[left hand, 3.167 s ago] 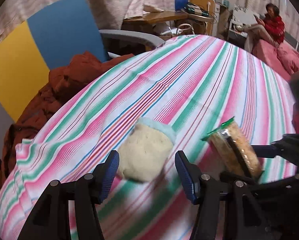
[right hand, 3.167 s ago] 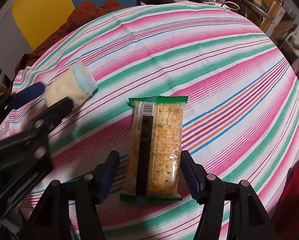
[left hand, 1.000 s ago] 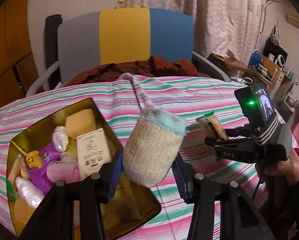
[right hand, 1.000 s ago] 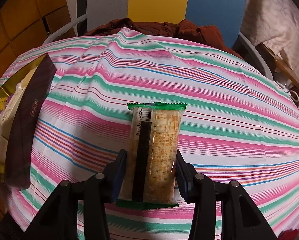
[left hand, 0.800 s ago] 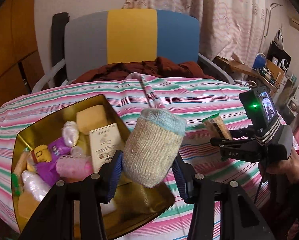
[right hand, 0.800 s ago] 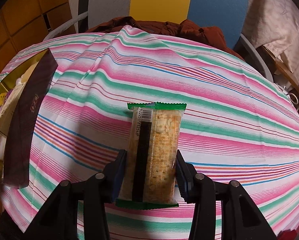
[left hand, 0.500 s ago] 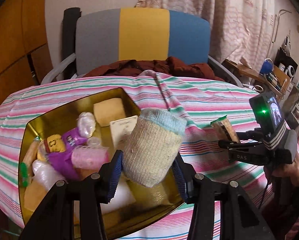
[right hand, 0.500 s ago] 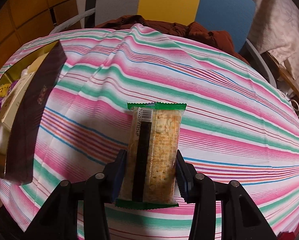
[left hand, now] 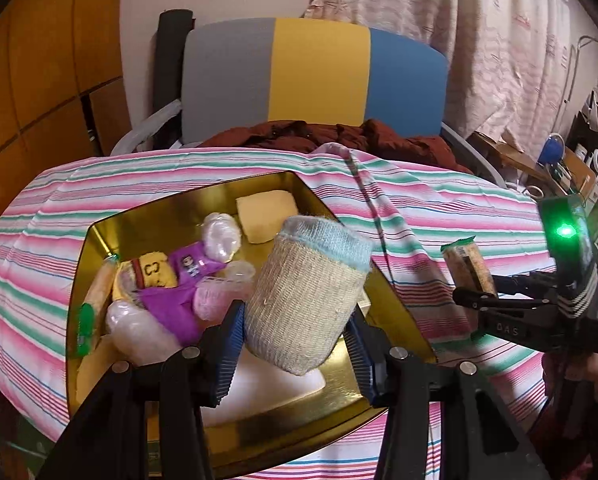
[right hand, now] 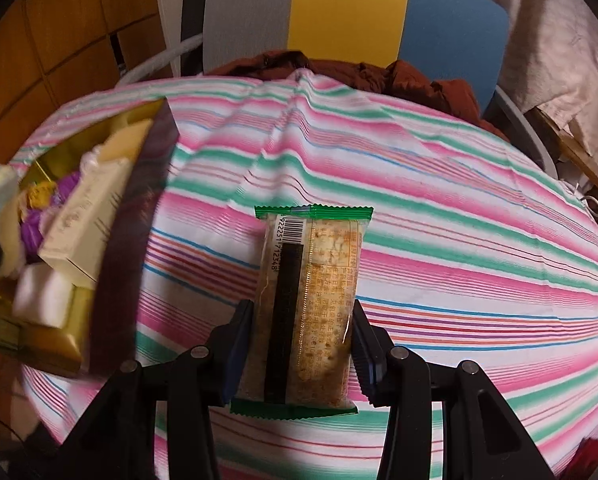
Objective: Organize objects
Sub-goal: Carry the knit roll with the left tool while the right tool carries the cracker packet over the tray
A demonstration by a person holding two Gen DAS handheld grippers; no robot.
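Hovering above the gold tin (left hand: pixel 99 236), the left gripper (left hand: pixel 295 330) is clamping a rolled knit sock (left hand: pixel 305 294) between its blue pads, the roll's long axis tilting up and to the right; the tin's open floor is lying directly beneath and slightly ahead, so the left hand is judged nearer the drop. The right gripper (right hand: pixel 301 340) is squeezing a cracker packet (right hand: pixel 311 304) lengthwise along its fingers, over the striped cloth (right hand: pixel 459 240), with the tin lying well to its left. A barcode with digits, seemingly 922251712348, is showing on the packet; its small print is unreadable. "OAS" is showing on the right gripper's body.
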